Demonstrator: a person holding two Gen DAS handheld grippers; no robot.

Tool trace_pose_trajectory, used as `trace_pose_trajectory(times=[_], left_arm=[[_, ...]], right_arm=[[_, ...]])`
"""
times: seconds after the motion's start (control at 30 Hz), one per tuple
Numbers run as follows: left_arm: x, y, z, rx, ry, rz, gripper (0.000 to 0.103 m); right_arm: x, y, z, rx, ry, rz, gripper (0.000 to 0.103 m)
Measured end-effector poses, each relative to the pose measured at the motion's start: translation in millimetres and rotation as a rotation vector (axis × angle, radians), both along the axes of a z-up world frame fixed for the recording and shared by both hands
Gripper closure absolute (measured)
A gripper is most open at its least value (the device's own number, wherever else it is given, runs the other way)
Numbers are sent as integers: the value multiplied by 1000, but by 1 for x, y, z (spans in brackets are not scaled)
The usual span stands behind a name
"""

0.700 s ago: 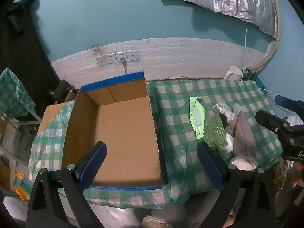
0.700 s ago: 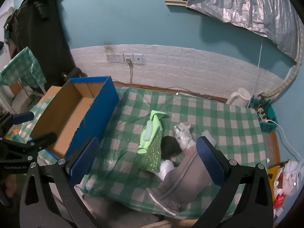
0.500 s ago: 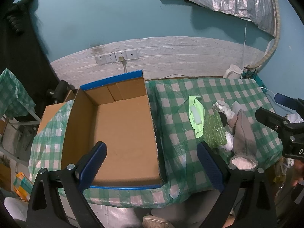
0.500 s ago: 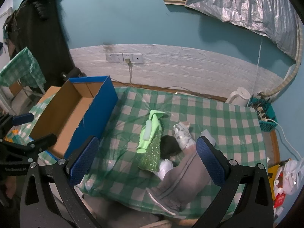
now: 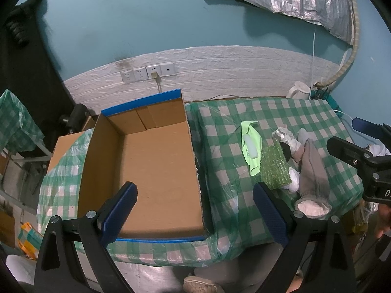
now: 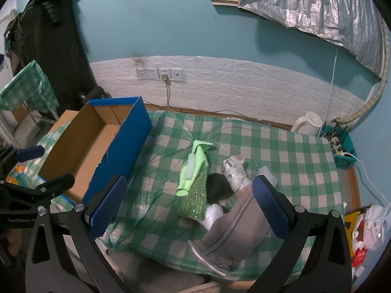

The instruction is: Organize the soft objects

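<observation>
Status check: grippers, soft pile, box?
Left gripper open, empty, above the cardboard box. Right gripper open, empty, above the soft pile. Box holds nothing. Nothing blocking.
</observation>
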State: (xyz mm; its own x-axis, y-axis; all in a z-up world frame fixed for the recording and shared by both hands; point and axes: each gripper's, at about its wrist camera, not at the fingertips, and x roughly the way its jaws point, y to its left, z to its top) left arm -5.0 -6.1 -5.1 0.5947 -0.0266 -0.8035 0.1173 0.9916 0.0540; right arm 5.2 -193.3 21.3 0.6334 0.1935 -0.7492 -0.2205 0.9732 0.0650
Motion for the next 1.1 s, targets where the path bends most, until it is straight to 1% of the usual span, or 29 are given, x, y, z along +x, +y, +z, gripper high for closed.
trace_pose_trajectory(times=[1.1], left_arm=[[-5, -4, -2, -10, 1, -6, 7]], right_arm=[[-2, -1, -4, -4, 7, -3, 1]])
